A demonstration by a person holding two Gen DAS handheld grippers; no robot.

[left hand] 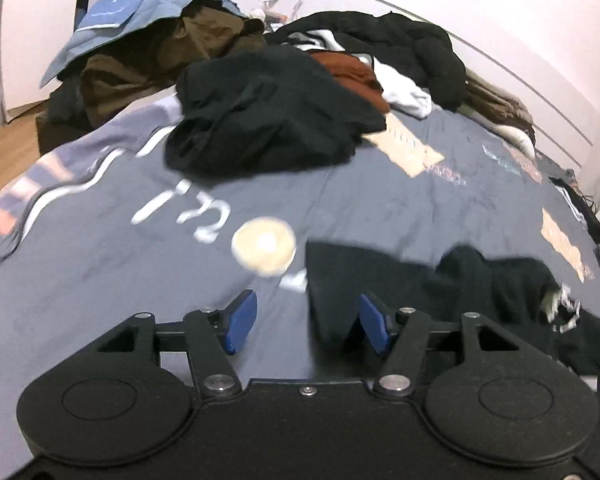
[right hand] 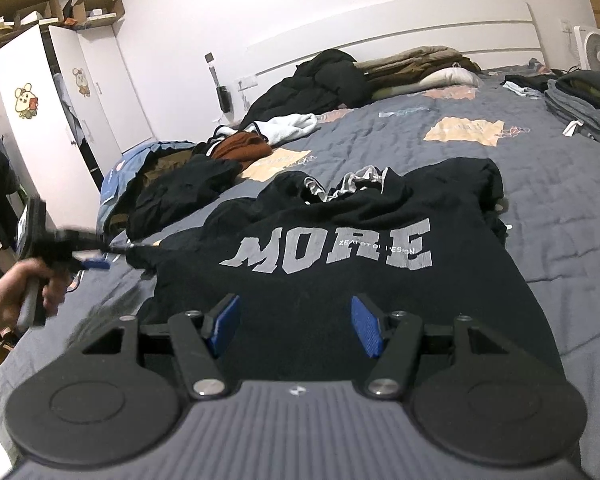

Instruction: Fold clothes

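A black hoodie [right hand: 340,280] with grey "MORE" lettering lies front-up on the grey-blue bedspread [right hand: 540,208], hood toward the headboard. My right gripper [right hand: 294,326] is open just above the hoodie's lower part, holding nothing. In the left wrist view the hoodie's left sleeve [left hand: 332,280] reaches between the blue pads of my left gripper [left hand: 308,324], whose jaws stand open. The left gripper also shows in the right wrist view [right hand: 96,262], blurred, at the sleeve's end.
A heap of unfolded clothes [left hand: 268,120] sits at the bed's far left: black, brown, rust and white pieces. A black jacket [right hand: 320,80] lies by the headboard. Folded grey clothes [right hand: 580,108] are stacked at the right edge. A white wardrobe [right hand: 60,112] stands left.
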